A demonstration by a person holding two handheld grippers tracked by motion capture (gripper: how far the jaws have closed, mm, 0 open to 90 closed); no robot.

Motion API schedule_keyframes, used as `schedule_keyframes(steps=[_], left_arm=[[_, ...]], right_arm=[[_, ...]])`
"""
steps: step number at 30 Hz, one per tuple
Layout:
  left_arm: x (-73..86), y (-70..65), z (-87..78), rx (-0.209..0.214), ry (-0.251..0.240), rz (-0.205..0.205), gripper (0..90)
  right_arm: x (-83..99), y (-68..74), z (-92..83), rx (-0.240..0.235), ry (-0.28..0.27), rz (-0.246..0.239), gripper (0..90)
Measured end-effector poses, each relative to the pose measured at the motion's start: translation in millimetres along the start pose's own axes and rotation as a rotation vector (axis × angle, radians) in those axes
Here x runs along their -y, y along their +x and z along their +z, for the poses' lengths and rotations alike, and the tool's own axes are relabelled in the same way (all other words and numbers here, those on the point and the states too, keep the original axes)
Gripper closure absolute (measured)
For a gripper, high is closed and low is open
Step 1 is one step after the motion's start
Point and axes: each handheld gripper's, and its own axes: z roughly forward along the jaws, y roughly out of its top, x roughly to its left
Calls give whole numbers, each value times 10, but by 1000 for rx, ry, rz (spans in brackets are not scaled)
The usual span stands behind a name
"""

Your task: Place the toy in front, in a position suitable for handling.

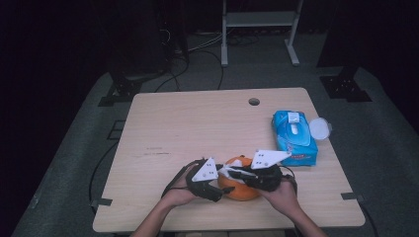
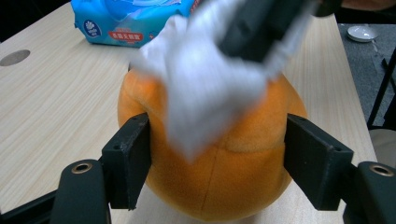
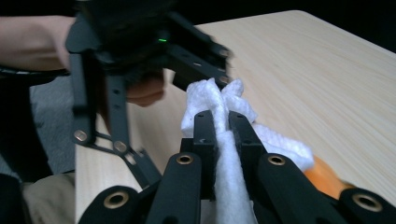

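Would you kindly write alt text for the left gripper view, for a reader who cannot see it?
The left gripper clamps a round orange plush ball between its two black jaws on a light wooden table. A white wipe, held from above by the right gripper, drapes over the ball's top, and a blue wipes packet lies behind.

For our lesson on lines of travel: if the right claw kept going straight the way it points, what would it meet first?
Probably the left claw, which stands just beyond the white wipe pinched in the right claw; depth is uncertain.
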Motion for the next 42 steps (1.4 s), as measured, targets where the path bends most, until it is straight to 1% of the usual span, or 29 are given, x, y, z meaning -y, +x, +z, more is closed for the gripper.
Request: schedule_keyframes(steps=[1,2,3,5,8,9,11,13,15,17,19,21,22,24,25,26,27,28,30,31,33,34,35,37,39,40,41,42], left_arm=[[6,-1,-4,-1,2,0,288],[14,5,-8,-1,0,-3,289],[21,9,-11,-2,-1,-8,291],[29,22,-8,-1,-1,-12,293],[59,49,-9,4,0,-25,293],[77,59,-13,5,3,-34,293],[107,86,-21,9,5,-44,290],[107,101,-24,20,5,-62,272],[78,115,-30,30,5,-91,212],[59,122,-44,38,-34,-127,178],[38,119,-51,29,-36,-120,175],[50,114,-45,20,-25,-97,209],[65,115,-41,17,-18,-98,228],[86,134,-46,9,2,-93,250],[104,147,-52,14,8,-94,253],[127,157,-58,17,5,-105,259],[148,167,-64,20,6,-117,262],[167,176,-74,18,12,-115,267],[201,193,-89,18,16,-122,272],[213,200,-90,21,12,-129,272],[215,211,-82,25,8,-130,271],[205,213,-77,23,10,-127,271],[194,210,-75,22,13,-130,268],[165,209,-89,20,15,-123,232],[117,195,-114,9,-14,-108,194],[89,179,-118,12,-43,-107,194],[60,165,-118,16,-62,-100,194],[37,148,-105,18,-61,-93,198]], right_arm=[[-15,22,32,-2,7,-11,823],[-23,29,50,6,14,-20,824],[-26,15,53,12,17,-19,824],[-16,-48,19,26,16,1,824],[35,-160,-78,68,16,33,824],[68,-201,-109,79,20,49,824],[150,-275,-153,81,17,90,824],[207,-309,-170,73,15,116,824],[202,-288,-158,81,17,111,824],[187,-263,-129,86,18,96,823],[175,-241,-91,77,17,97,823],[143,-193,-53,71,15,84,822],[126,-163,-38,63,11,74,822],[112,-107,-4,2,-4,65,821],[110,-81,20,0,4,49,821],[108,-63,33,8,16,32,822],[106,-69,31,13,21,27,822],[110,-95,14,20,22,31,822],[143,-164,-39,53,28,41,822],[172,-207,-69,60,27,59,822],[234,-285,-114,58,17,111,822],[255,-310,-120,53,12,125,822],[261,-314,-117,53,11,126,822],[242,-270,-88,63,19,109,822],[224,-226,-47,70,23,87,821],[214,-209,-30,75,25,76,821],[201,-195,-16,73,25,69,821],[188,-176,-1,69,20,69,820]])
